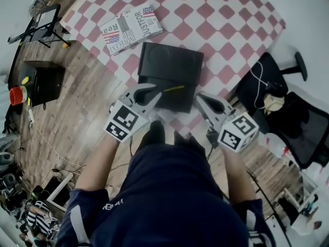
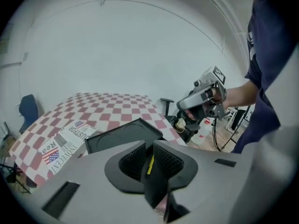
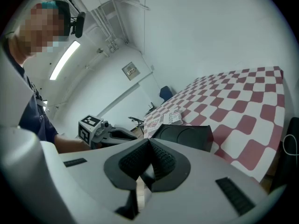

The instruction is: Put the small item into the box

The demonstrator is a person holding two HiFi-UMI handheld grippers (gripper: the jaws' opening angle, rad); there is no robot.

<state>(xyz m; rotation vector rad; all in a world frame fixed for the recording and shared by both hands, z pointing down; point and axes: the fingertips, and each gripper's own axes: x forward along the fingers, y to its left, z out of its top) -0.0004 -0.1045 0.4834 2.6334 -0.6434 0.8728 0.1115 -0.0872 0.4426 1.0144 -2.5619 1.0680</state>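
Observation:
A black lidded box [image 1: 172, 66] lies closed on the red-and-white checked tablecloth [image 1: 216, 14], near the table's front edge. My left gripper [image 1: 153, 90] hovers over the box's near left corner, shut on a thin yellow stick [image 1: 174, 88] that pokes out rightward above the lid. In the left gripper view the yellow stick [image 2: 149, 164] sits upright between the ribbed pads, with the box [image 2: 119, 134] just beyond. My right gripper [image 1: 201, 98] hangs at the box's near right corner, shut and holding nothing. The right gripper view shows its jaws [image 3: 149, 141] meeting, with the box [image 3: 187, 135] ahead.
A folded newspaper [image 1: 131, 27] lies on the cloth left of and beyond the box. A black office chair [image 1: 288, 112] with a cable and a white object stands right of the table. On the wooden floor at left are a black case [image 1: 43, 81] and a red cup [image 1: 17, 94].

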